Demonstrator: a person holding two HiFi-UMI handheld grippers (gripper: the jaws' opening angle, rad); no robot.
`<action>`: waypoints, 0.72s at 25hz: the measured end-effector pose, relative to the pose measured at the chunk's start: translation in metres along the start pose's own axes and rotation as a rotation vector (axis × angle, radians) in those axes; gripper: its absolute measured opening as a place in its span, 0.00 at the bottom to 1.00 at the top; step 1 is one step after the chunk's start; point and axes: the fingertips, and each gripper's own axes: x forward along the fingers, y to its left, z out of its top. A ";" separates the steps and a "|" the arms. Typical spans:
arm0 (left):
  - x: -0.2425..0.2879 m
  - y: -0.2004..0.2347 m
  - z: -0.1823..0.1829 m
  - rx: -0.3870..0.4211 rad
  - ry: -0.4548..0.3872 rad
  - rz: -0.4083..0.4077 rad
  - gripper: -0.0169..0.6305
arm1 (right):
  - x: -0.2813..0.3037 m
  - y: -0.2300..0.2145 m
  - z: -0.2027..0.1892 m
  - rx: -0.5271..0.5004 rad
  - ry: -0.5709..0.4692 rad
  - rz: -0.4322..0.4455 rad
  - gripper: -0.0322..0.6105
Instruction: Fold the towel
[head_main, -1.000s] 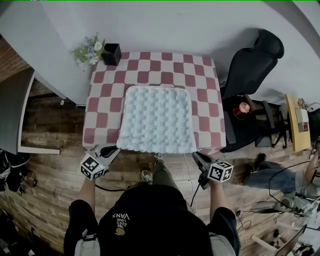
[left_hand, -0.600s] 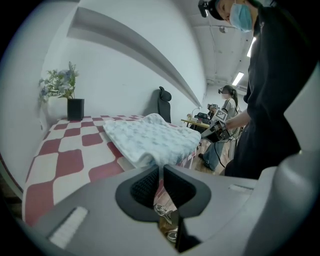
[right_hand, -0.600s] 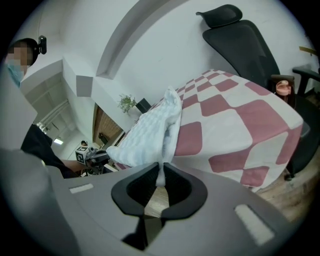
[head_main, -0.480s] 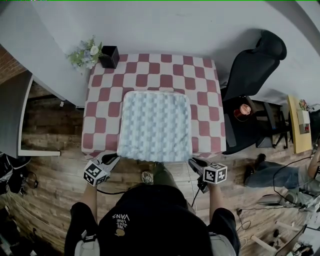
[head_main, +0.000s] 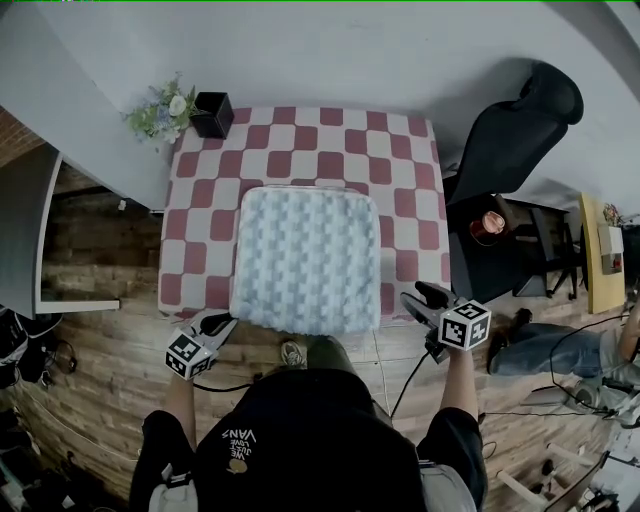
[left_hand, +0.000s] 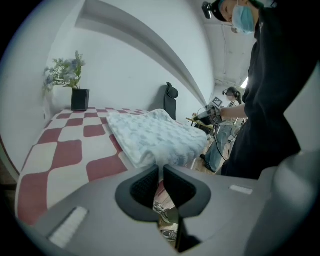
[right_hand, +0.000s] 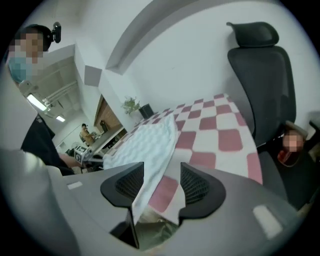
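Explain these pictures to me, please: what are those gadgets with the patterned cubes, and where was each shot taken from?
No robot: a person holds a two-jaw gripper in each hand. The overhead picture comes from a camera on the person's head; the other two come from cameras riding on each gripper, looking along its jaws. On the checked table lies a pale towel, with a potted plant at the far corner. The left gripper is shut, seemingly pinching the towel's near corner. The right gripper grips nothing: its jaws have just been opening.
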 end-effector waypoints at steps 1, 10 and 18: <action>0.001 0.000 0.000 -0.006 0.000 0.003 0.07 | 0.001 -0.011 0.019 -0.010 -0.043 -0.023 0.40; -0.001 -0.002 -0.001 -0.057 0.014 0.062 0.07 | 0.104 -0.030 0.131 -0.146 -0.129 -0.019 0.37; 0.000 0.002 0.004 -0.086 0.014 0.098 0.07 | 0.155 0.015 0.123 -0.329 -0.008 0.093 0.29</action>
